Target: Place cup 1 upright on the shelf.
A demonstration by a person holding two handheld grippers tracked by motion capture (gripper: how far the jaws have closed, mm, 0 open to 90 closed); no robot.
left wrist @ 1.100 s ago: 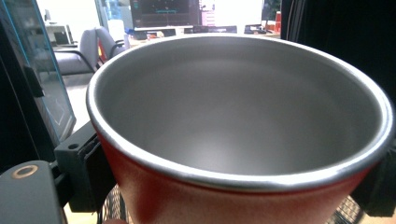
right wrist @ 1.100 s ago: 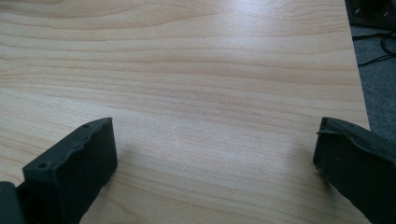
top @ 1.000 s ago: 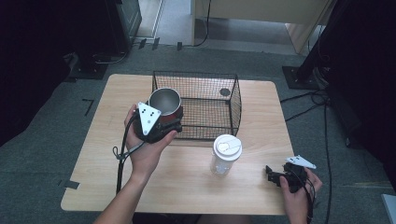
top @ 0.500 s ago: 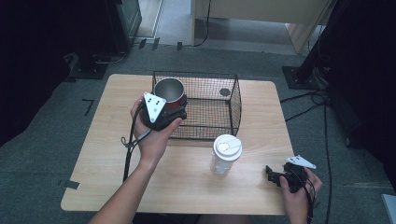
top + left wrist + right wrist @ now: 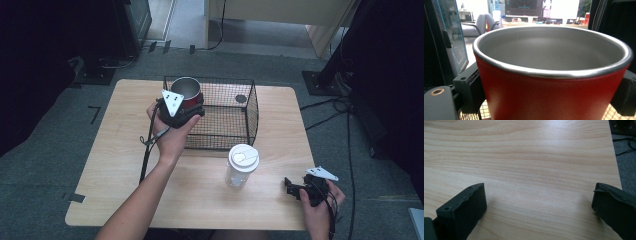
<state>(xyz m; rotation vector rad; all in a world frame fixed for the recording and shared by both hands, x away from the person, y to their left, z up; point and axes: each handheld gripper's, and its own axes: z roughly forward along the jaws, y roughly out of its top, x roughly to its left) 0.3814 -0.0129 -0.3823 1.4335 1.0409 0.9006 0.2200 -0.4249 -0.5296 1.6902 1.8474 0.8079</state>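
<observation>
Your left gripper (image 5: 187,107) clamps a red metal mug (image 5: 186,92), one pad on each side of its wall. In the left gripper view the mug (image 5: 551,82) shows its steel rim and grey empty inside. You hold it over the left front corner of the black wire basket (image 5: 235,112), above the mesh. Your right gripper (image 5: 295,187) rests at the near right of the wooden table (image 5: 120,145), jaws spread wide around bare wood. A clear lidded cup (image 5: 242,165) stands just in front of the basket.

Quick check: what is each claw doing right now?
Left claw: closed on the red cup, held at the wire basket.
Right claw: open, holding nothing, over the table.
</observation>
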